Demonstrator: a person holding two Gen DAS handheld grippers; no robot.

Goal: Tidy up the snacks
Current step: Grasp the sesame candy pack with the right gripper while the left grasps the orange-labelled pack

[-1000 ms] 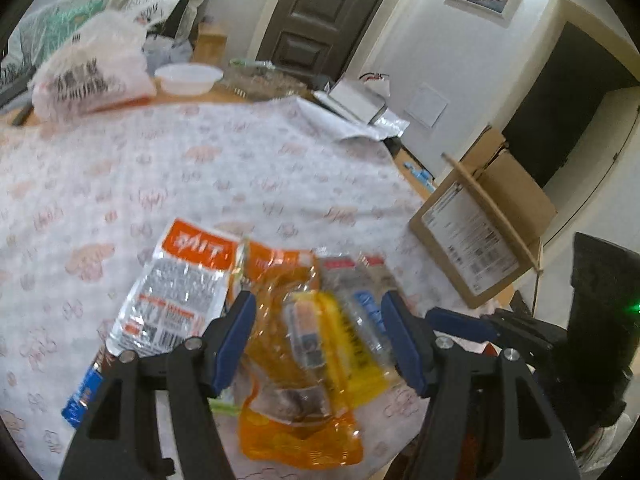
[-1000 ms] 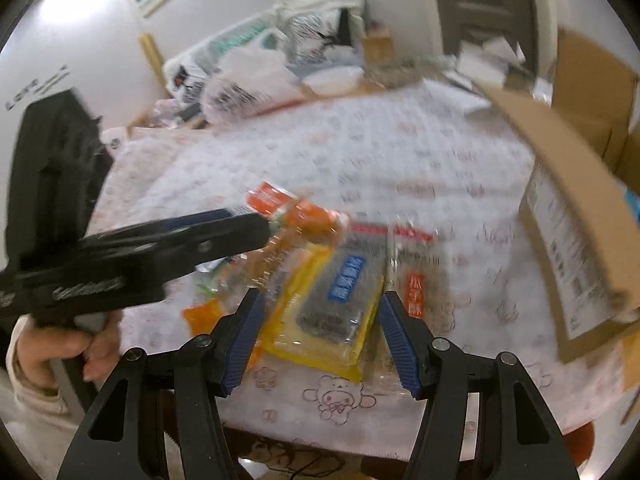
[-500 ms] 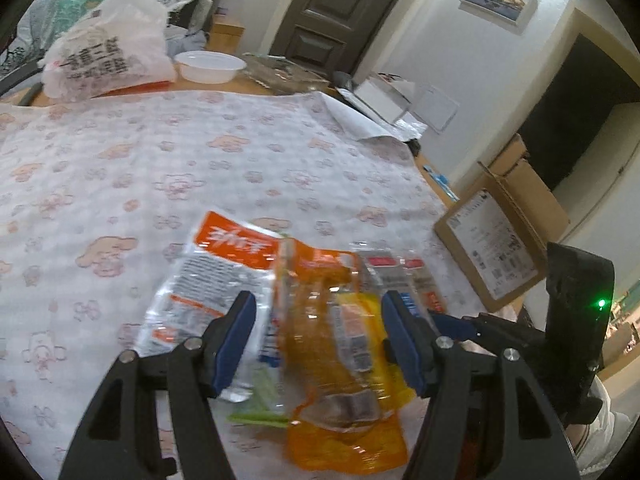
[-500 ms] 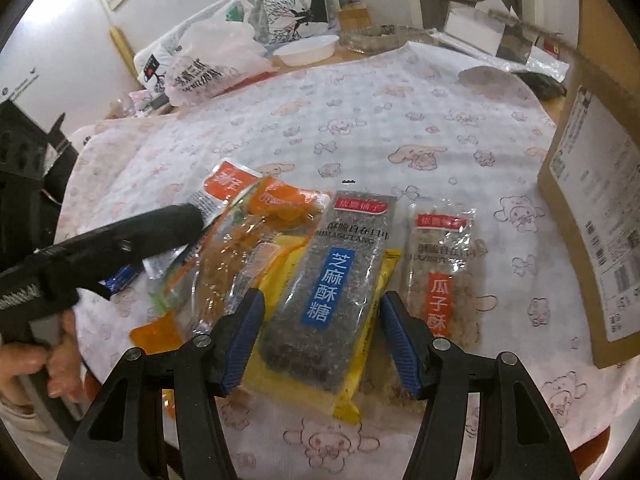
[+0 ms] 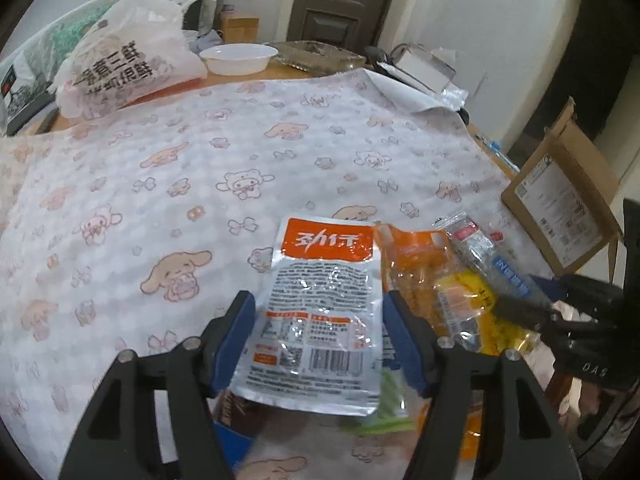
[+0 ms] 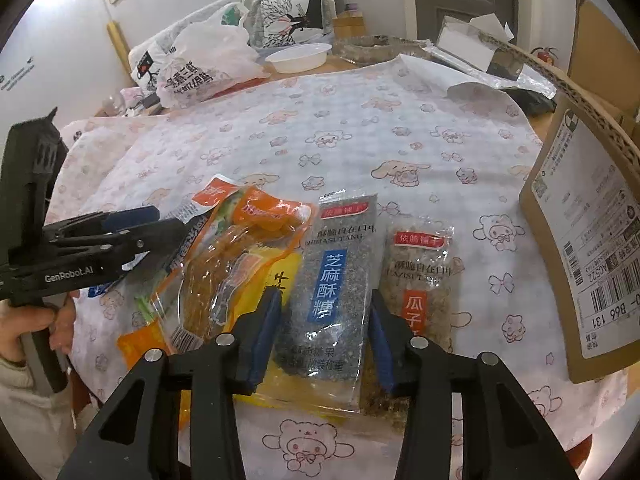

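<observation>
snack packets (image 6: 328,280), about 6, 2 grippers (image 6: 324,320)

Both wrist views close, sharing snack pile (image 5: 400,304) (low).

1. Six snack packets in a pile left of the cardboard box (image 6: 588,240): one silver pouch (image 5: 320,312) with an orange header, one orange see-through pouch (image 6: 236,264), one yellow packet (image 6: 288,288), one black sesame bar (image 6: 336,280), one pale seed bar (image 6: 420,276), one blue-cornered packet (image 5: 236,440) underneath.
2. One cardboard box.
3. One white bowl (image 6: 300,58) beyond the box, far side.
4. One white plastic bag (image 5: 124,68) left of that bowl.
5. Two grippers: left gripper (image 5: 318,338), right gripper (image 6: 324,338).
</observation>
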